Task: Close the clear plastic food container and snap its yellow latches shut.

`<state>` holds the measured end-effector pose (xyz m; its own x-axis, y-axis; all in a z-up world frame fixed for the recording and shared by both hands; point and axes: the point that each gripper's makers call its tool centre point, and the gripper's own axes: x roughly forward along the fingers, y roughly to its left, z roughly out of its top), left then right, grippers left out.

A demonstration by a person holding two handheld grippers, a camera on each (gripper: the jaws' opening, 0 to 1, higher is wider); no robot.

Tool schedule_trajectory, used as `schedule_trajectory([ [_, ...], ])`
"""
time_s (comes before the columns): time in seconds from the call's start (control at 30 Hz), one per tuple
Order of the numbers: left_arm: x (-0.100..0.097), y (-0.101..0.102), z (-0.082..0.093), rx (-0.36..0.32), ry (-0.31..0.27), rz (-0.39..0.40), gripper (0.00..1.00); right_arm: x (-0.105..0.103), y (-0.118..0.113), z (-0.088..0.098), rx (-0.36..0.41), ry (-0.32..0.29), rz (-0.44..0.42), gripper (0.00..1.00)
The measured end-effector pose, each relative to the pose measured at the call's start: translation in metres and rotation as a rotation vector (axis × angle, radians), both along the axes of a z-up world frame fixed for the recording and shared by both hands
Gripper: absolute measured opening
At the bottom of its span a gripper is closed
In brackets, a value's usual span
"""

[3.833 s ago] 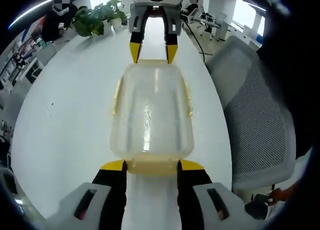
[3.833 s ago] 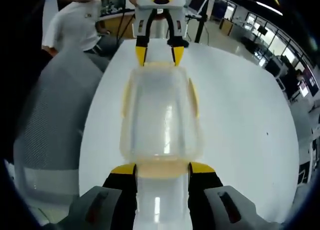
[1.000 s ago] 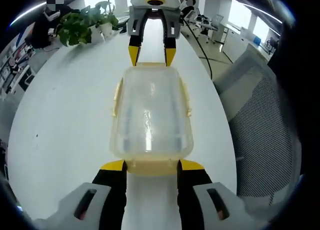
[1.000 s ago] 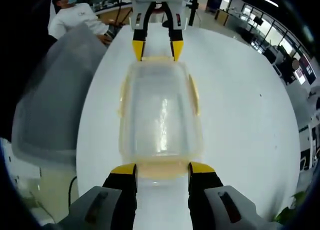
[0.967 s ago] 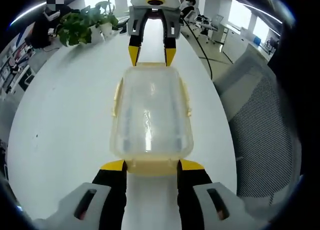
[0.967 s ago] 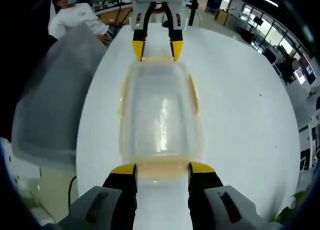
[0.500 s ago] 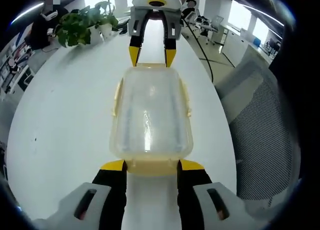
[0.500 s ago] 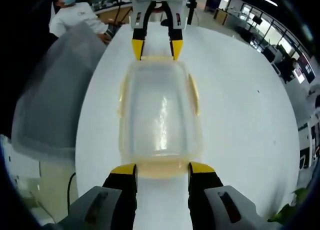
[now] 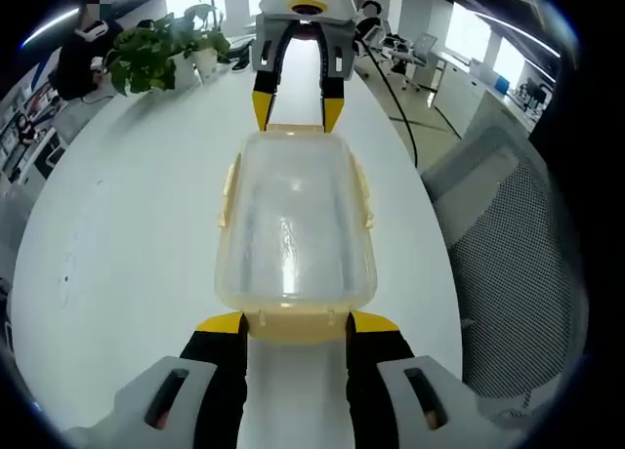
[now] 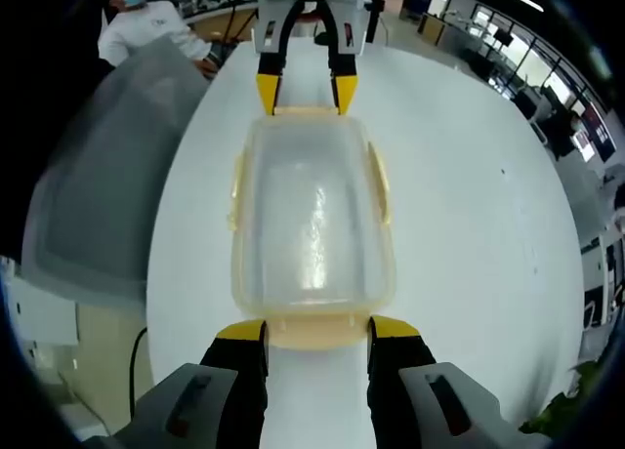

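Two tools, left (image 9: 296,322) and right (image 10: 314,328), spread wide at opposite ends of the lidded container (image 9: 295,230), gripping nothing.

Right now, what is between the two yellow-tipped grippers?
The clear plastic food container with yellow latches lies between the left gripper and the right gripper, as seen in the left gripper view.

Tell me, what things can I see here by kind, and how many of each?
Clear food container: 1
Yellow latches: 4 (two on the long sides, one at each end)
Grippers: 2 (left, right)
White table: 1
Potted plant: 1
Mesh office chair: 1
Total: 10
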<state>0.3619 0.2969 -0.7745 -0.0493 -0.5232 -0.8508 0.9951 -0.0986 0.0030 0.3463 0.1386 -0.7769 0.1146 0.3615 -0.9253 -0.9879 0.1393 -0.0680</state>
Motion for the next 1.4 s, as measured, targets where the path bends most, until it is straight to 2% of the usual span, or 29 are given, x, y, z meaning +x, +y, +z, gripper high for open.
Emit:
schedule_trajectory([
  [0.53, -0.0025, -0.0051, -0.0033, -0.002, 0.007, 0.009, 0.38, -0.0016, -0.0059, -0.0032, -0.002, 0.008, -0.004, 0.39],
  [0.6, -0.0020, -0.0056, -0.0031, -0.007, -0.002, -0.007, 0.39, -0.0040, -0.0059, -0.0027, 0.006, 0.032, -0.012, 0.39],
  [0.77, -0.0031, -0.0031, -0.0043, -0.010, -0.016, -0.033, 0.40, -0.0049, -0.0042, -0.0017, 0.014, 0.027, 0.005, 0.40],
  [1.0, -0.0058, -0.0022, -0.0041, -0.025, 0.005, -0.004, 0.42, -0.0036, -0.0056, -0.0007, 0.017, 0.025, -0.016, 0.42],
  [1.1, -0.0030, -0.0019, -0.0034, -0.023, -0.011, 0.000, 0.42, -0.0037, -0.0055, -0.0002, 0.015, 0.022, -0.020, 0.42],
  [1.4, -0.0033, -0.0006, -0.0020, -0.026, -0.007, 0.013, 0.41, -0.0038, -0.0073, 0.0027, 0.018, 0.012, -0.055, 0.41],
])
